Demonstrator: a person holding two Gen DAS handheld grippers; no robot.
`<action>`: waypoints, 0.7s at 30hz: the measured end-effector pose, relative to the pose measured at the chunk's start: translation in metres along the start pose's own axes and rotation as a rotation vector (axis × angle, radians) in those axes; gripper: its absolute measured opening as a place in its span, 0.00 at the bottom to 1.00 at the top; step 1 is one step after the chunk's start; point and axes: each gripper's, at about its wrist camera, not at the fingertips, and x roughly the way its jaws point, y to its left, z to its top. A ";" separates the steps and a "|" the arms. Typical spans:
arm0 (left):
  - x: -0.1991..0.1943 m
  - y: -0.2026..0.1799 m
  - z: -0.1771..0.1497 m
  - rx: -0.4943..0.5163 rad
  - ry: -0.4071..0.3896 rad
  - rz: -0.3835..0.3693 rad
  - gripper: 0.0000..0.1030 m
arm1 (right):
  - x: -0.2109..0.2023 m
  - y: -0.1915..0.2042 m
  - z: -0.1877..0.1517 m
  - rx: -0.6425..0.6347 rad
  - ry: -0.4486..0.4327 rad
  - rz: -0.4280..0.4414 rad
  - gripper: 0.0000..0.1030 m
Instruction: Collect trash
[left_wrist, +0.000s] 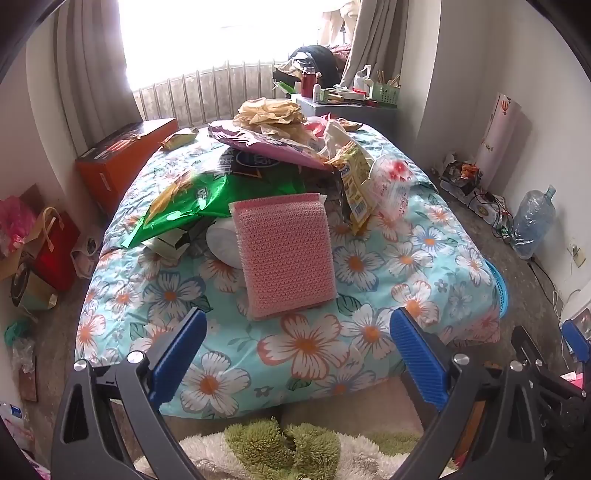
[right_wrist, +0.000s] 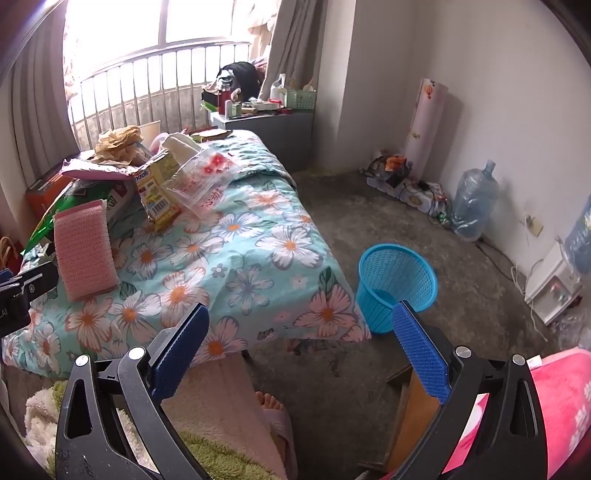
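A heap of trash lies on a table covered with a floral cloth (left_wrist: 306, 343): a pink bubble-wrap pouch (left_wrist: 284, 254), a green snack bag (left_wrist: 192, 199), a purple bag (left_wrist: 258, 144), a yellow wrapper (left_wrist: 356, 184), a clear plastic bag (left_wrist: 395, 184) and crumpled brown paper (left_wrist: 273, 112). My left gripper (left_wrist: 299, 350) is open and empty, just short of the pink pouch. My right gripper (right_wrist: 299, 347) is open and empty, over the table's right corner. A blue mesh waste basket (right_wrist: 395, 280) stands on the floor to the right of the table. The pink pouch (right_wrist: 85, 251) also shows in the right wrist view.
An orange box (left_wrist: 125, 155) lies left of the table, bags (left_wrist: 55, 240) by the left wall. A grey side table (right_wrist: 266, 129) with bottles stands behind. A water jug (right_wrist: 472, 199), cables and a power strip (right_wrist: 417, 195) line the right wall. The person's foot (right_wrist: 269, 402) is below.
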 end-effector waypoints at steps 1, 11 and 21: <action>0.000 0.000 0.001 -0.001 0.001 -0.001 0.95 | 0.000 0.000 0.000 -0.002 0.000 -0.001 0.92; 0.000 0.000 0.001 0.000 0.002 0.000 0.95 | -0.007 0.001 0.002 0.001 0.005 0.003 0.92; 0.000 0.001 0.001 -0.001 0.003 -0.001 0.95 | -0.009 0.000 0.003 0.001 0.008 0.004 0.92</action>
